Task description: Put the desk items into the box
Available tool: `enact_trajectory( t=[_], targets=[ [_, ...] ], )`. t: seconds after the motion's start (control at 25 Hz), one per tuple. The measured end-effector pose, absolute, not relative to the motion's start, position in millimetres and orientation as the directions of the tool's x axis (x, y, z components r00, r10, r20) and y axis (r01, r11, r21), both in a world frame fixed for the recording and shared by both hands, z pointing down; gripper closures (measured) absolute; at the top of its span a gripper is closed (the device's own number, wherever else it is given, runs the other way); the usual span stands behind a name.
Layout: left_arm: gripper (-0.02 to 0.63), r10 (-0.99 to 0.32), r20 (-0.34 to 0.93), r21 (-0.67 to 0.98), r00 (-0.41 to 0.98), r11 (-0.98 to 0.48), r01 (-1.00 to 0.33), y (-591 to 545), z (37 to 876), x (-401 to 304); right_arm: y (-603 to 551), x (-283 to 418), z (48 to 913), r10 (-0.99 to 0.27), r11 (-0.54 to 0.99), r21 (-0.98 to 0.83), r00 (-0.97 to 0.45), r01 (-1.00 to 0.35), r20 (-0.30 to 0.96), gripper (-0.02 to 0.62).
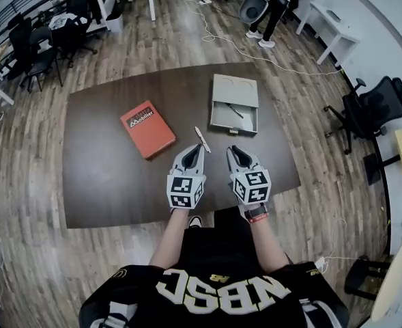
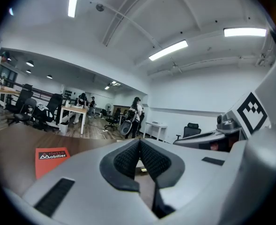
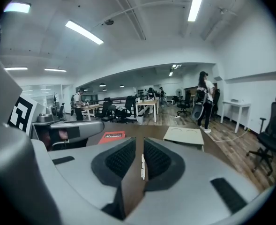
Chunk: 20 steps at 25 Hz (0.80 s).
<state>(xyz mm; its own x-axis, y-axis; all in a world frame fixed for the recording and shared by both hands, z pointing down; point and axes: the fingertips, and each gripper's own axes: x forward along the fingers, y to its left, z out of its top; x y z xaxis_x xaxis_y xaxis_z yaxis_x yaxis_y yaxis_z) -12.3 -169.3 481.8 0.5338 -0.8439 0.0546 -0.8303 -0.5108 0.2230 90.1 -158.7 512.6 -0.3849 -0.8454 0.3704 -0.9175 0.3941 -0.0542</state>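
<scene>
Left claw [image 1: 194, 149] is closed, empty. Right claw [image 1: 234, 150] is slightly apart, empty. White pen [image 1: 202, 139] lies on counter [image 1: 105, 183] just ahead of left claw. Box [image 1: 234, 87] sits beyond right claw, open to receive items. Orange book [image 1: 148, 129] lies ahead-left.

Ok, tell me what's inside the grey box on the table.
One slim, dark, pen-like item lies diagonally in the open box. Its near wall hides the strip of floor right behind it; nothing else shows.
</scene>
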Motion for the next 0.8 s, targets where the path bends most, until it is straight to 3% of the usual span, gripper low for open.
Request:
enact_trajectory(
  t=[0.36,0.8],
  targets=[
    [0.591,-0.914,0.154,0.235,0.376,-0.336,-0.912,-203,513,-46,-211,50,568,-0.669,0.586,-0.077,-0.536,-0.806,0.514,0.498],
    [0.591,-0.896,0.318,0.265,0.309,-0.229,-0.937,-215,570,-65,-244,28,674,-0.501,0.638,-0.116,-0.525,-0.761,0.688,0.43]
  ],
)
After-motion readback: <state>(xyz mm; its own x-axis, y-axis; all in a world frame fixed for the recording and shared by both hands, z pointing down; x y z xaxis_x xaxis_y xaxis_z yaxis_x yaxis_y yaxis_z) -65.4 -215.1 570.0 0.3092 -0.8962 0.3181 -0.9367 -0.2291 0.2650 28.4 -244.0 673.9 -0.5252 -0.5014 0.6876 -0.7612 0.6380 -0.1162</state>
